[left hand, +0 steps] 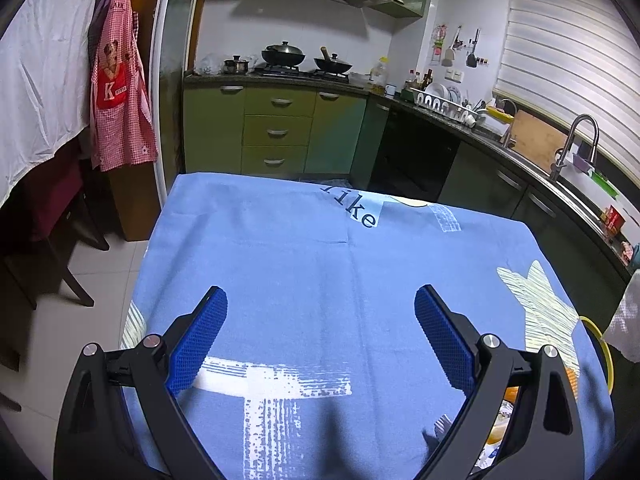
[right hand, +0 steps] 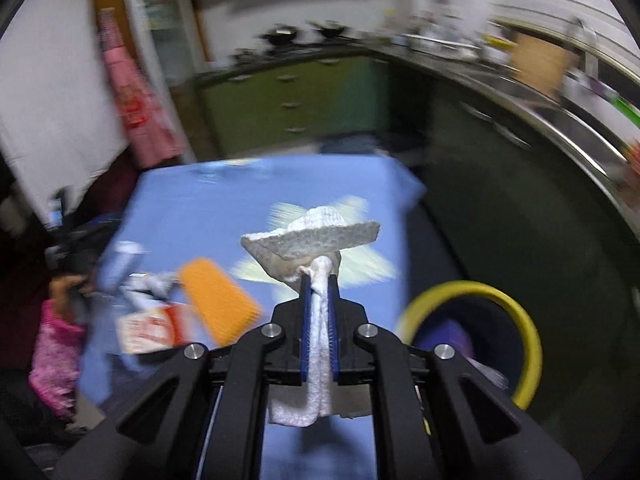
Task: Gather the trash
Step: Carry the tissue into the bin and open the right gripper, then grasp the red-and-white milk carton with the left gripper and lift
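Left gripper [left hand: 320, 336]: jaws wide apart, empty, over the blue printed tablecloth [left hand: 304, 256].

Right gripper [right hand: 319, 280]: jaws pinched tight on a crumpled white paper towel [right hand: 312, 236], just left of the yellow-rimmed dark bin [right hand: 476, 336].

Judgement: carry it fully over the bin's rim before letting go.

Dim indoor light, sharp left view, heavy motion blur in right view, fisheye-bent edges.
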Demonstrator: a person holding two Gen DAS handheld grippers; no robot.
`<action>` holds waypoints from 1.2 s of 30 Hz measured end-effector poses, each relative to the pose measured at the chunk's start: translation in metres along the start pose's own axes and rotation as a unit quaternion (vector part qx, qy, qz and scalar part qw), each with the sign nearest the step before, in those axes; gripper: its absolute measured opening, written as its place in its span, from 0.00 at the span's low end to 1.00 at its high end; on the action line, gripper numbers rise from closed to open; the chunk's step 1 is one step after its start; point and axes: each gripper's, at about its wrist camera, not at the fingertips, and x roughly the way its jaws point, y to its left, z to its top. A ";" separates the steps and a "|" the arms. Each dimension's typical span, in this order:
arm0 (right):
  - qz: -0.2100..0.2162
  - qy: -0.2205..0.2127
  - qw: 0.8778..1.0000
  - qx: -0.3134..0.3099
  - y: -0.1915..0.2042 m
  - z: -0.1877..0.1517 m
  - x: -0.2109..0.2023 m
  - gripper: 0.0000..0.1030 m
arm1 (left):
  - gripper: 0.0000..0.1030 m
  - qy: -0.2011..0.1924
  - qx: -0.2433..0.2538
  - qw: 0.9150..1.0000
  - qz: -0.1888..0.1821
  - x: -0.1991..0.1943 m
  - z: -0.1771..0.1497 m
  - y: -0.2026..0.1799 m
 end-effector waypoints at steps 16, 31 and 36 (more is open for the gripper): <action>-0.143 0.055 0.979 0.133 -0.132 -0.057 0.070 0.48 | 0.91 0.008 0.008 1.000 -0.002 0.004 0.000 -0.002; -0.115 0.018 0.988 0.099 -0.079 -0.070 0.030 0.55 | 0.91 0.028 0.165 0.982 -0.091 -0.060 0.002 -0.084; -0.090 0.013 0.991 0.100 -0.070 -0.076 0.031 0.61 | 0.91 0.064 0.270 0.949 -0.152 -0.091 -0.022 -0.138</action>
